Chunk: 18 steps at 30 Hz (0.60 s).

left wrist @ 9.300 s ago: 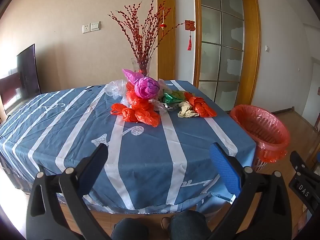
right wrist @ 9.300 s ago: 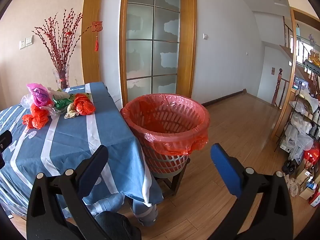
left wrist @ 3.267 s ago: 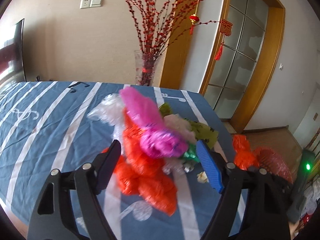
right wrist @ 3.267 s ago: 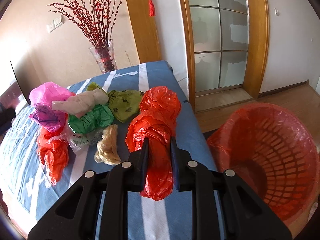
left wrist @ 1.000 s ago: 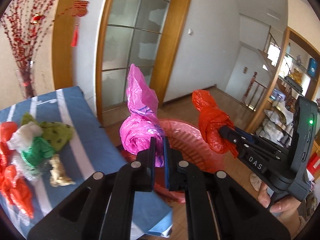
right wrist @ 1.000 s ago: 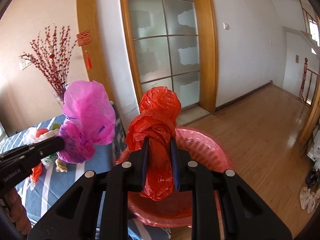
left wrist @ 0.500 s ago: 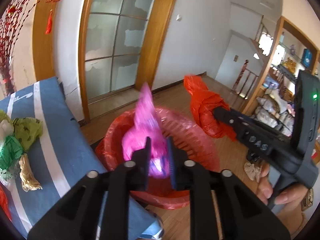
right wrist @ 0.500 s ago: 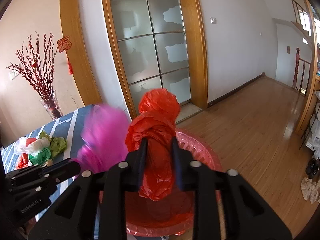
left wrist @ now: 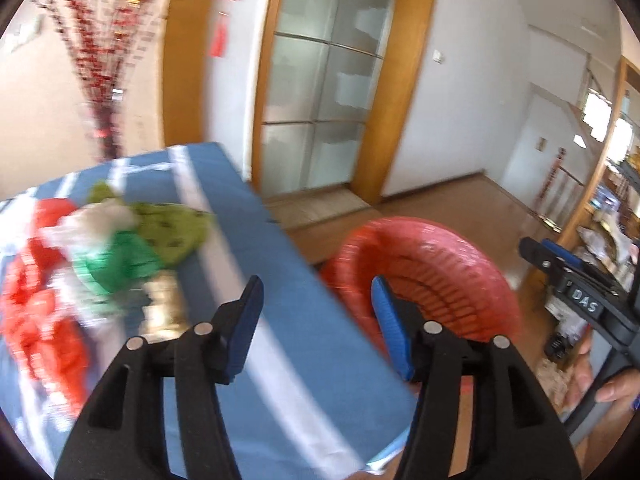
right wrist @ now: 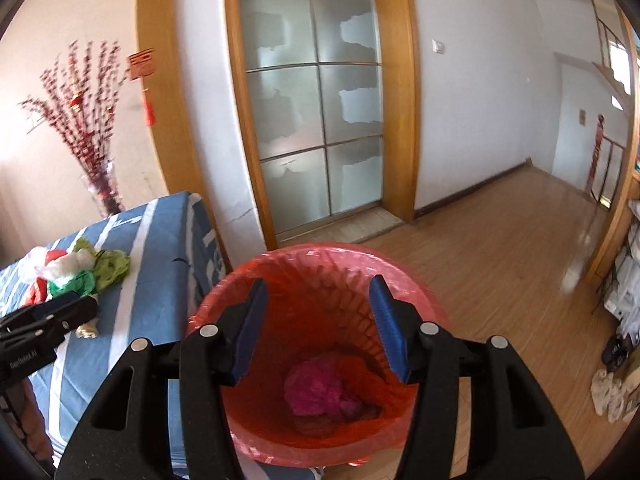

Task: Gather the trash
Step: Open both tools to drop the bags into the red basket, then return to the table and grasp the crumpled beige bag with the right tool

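Home dining room: clothed table (right wrist: 160, 248), glass door (right wrist: 316, 112).

Frosted glass door (right wrist: 316, 108), wood floor (right wrist: 500, 248), daylight.

We see the left tongs (left wrist: 317, 306) built from black plastic arms with long slots, each with two round silver screws, and blue ribbed pads (left wrist: 390, 330) on the inner faces. The right tongs (right wrist: 316, 312) have the same black arms, silver screws and blue pads. Their body carries a white "DAS" label. The left body has small white lettering, perhaps "GenRobot.AI", but it is blurred.
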Each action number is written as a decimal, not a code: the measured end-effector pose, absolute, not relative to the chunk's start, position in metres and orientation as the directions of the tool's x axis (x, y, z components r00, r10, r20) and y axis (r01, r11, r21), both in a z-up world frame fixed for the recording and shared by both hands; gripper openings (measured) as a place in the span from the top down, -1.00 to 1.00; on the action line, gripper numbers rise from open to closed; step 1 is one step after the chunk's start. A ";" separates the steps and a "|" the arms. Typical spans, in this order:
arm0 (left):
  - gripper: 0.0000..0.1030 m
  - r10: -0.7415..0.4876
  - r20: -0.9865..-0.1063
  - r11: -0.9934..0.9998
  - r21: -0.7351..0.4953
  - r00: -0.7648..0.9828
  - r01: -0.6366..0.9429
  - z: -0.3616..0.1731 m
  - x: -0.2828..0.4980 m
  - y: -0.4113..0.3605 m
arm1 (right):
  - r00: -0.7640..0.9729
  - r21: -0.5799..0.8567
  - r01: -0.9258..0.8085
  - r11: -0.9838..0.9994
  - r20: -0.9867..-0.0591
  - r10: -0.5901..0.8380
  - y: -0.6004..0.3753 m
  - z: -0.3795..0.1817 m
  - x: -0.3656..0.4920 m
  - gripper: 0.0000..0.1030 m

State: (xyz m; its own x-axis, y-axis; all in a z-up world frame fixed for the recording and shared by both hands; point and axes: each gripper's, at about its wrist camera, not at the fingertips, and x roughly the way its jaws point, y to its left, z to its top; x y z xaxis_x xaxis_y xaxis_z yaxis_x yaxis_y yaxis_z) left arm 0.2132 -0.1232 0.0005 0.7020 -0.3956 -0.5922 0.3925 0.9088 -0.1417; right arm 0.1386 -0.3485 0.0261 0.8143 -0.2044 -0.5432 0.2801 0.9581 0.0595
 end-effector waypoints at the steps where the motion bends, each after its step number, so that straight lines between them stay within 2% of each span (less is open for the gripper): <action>1: -0.15 -0.374 -0.587 0.919 -0.131 0.718 0.372 0.002 0.213 -0.114 | 0.820 0.061 0.262 0.963 -0.539 -0.189 -0.341 0.027 0.141 -0.04; 9: -0.43 -0.147 -0.547 0.988 -0.049 0.824 0.143 0.009 0.201 -0.023 | 0.823 0.121 0.126 0.985 -0.567 -0.036 -0.281 0.020 0.169 -0.03; 15: -0.53 0.025 -0.568 0.999 -0.024 0.822 -0.047 -0.002 0.199 0.048 | 0.788 0.112 -0.011 0.994 -0.611 0.077 -0.208 0.001 0.200 0.16; 18: -0.53 0.059 -0.580 0.994 -0.038 0.812 -0.099 -0.005 0.197 0.078 | 0.755 0.117 -0.065 0.991 -0.644 0.125 -0.176 -0.012 0.219 0.27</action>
